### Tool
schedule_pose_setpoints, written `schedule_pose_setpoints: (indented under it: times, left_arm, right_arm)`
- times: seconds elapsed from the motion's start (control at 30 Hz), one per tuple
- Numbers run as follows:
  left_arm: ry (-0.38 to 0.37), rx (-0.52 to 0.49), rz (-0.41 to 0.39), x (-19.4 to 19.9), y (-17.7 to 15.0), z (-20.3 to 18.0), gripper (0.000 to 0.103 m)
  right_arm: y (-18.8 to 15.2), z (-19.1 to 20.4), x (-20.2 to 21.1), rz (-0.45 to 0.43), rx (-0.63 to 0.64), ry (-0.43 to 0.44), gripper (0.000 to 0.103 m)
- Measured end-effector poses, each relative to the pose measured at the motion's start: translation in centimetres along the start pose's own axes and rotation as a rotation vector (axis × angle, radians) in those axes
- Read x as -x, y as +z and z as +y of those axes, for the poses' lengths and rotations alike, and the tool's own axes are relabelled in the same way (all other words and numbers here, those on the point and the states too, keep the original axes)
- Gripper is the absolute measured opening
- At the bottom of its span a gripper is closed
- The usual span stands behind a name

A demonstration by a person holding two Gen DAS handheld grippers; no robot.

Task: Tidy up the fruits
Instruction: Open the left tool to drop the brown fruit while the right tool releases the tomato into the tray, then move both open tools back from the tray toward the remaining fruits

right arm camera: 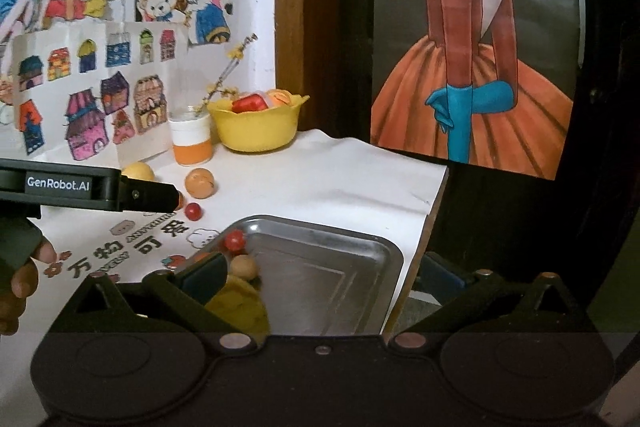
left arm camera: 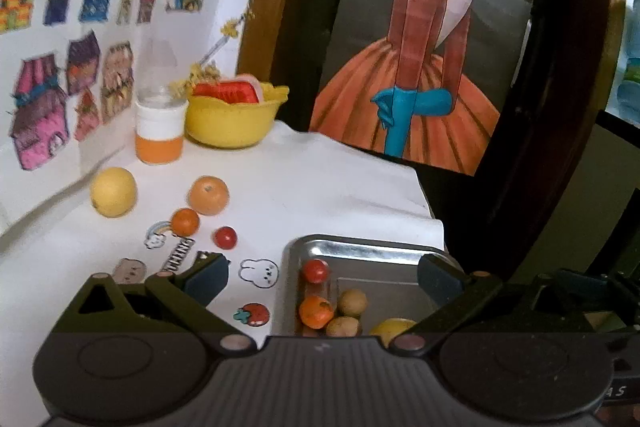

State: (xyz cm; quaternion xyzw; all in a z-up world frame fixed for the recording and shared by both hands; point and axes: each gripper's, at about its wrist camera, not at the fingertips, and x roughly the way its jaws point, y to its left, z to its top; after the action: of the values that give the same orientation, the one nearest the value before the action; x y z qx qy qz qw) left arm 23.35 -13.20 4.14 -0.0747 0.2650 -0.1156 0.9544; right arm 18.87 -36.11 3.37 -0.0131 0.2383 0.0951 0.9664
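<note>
Covering the table: a white sheet (left arm camera: 320,187) with cartoon stickers, drawings taped on the wall behind. Hovering wide open and empty, left gripper (left arm camera: 320,271) over the metal tray (left arm camera: 360,247) of small fruit; right gripper (right arm camera: 320,271) likewise. Beyond, loose on the sheet: lemon (left arm camera: 113,191), orange (left arm camera: 208,195).

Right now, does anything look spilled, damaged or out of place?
Nothing spilled or damaged. Four fruits lie loose on the white cloth outside the metal tray; the tray sits at the table corner.
</note>
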Motion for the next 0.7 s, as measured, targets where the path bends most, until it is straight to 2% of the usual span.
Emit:
schedule_pose_setpoints:
  times: [0.4,0.7]
  left_arm:
    - [0.014,-0.018,-0.037,6.8,-3.5,1.1,0.103]
    - [0.059,0.001,-0.065,12.2,-6.9,2.9,0.103]
  right_arm:
    - [-3.1,4.2,5.9,-0.004,-0.004,0.003,0.102]
    - [-5.9,8.5,10.1,0.000,0.031,-0.038,0.102]
